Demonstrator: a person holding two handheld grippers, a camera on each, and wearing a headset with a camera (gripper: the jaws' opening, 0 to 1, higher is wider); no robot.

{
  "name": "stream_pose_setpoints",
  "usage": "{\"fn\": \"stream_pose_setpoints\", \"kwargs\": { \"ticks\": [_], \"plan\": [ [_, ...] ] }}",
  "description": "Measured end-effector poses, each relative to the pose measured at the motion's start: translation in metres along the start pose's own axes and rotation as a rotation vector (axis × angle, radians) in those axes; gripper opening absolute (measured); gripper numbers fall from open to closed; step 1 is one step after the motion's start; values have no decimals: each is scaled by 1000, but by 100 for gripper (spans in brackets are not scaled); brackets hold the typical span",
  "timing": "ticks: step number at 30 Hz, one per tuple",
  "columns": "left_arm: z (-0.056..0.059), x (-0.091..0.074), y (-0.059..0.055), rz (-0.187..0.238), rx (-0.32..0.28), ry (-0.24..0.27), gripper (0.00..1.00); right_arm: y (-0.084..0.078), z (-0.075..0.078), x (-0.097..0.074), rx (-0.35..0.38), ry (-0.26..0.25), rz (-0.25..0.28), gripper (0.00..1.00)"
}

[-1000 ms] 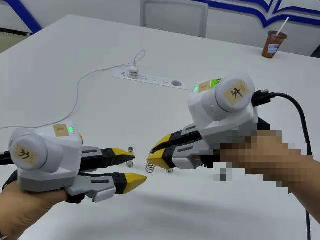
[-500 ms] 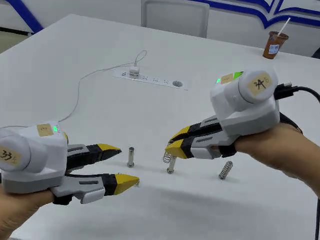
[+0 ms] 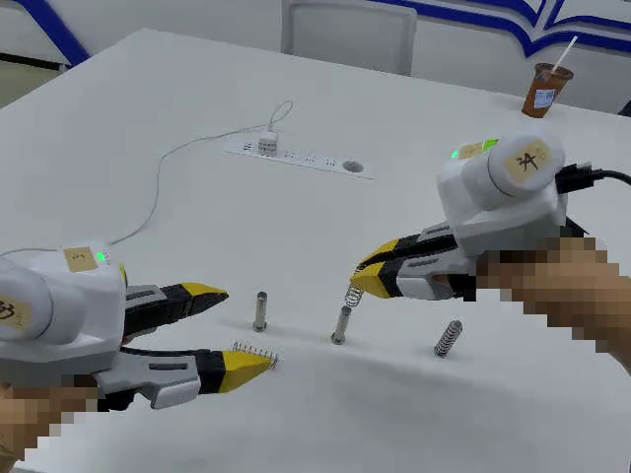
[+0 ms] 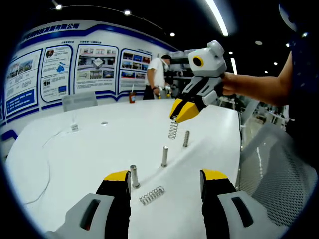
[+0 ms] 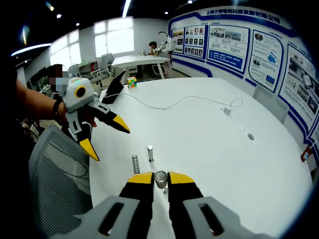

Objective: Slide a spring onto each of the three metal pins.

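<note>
Head view: spring (image 3: 353, 296) poised over middle pin (image 3: 341, 323)

Right gripper (image 3: 363, 283) clamps it by its top end; line it up straight and centred, then lower. Left gripper (image 3: 242, 325) gapes wide, a loose spring (image 3: 254, 348) on the surface (image 3: 197, 197) beside it.

The left gripper (image 3: 246, 327) sits low at the near left, held roughly level in the left hand (image 3: 39, 434) and pointing right. Its two yellow-tipped jaws are spread wide apart. The right gripper (image 3: 357, 279) is held higher on the right, in the right hand (image 3: 547, 286), and angles down and leftward. Its jaws are pressed almost together, pinching the top of a spring (image 3: 353, 295) that hangs below the tips. The two grippers face each other, tips well apart.
</note>
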State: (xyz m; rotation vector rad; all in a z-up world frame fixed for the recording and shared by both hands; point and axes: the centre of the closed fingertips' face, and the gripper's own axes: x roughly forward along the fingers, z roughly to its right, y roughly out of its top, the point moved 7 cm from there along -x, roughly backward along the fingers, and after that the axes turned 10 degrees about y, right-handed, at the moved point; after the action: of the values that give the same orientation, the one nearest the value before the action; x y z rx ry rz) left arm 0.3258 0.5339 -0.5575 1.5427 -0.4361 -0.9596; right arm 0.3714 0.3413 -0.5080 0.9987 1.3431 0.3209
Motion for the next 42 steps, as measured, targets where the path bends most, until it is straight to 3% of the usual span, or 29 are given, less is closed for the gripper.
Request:
{"fn": "stream_pose_setpoints", "kwargs": {
  "ticks": [10, 42],
  "plan": [
    [-1, -1, -1, -8, -2, 3, 58, -9, 9, 13, 18, -6, -16, 11],
    [-1, -1, -2, -18, 2, 3, 56, -27, 16, 32, 49, -4, -46, 11]
  ]
}}
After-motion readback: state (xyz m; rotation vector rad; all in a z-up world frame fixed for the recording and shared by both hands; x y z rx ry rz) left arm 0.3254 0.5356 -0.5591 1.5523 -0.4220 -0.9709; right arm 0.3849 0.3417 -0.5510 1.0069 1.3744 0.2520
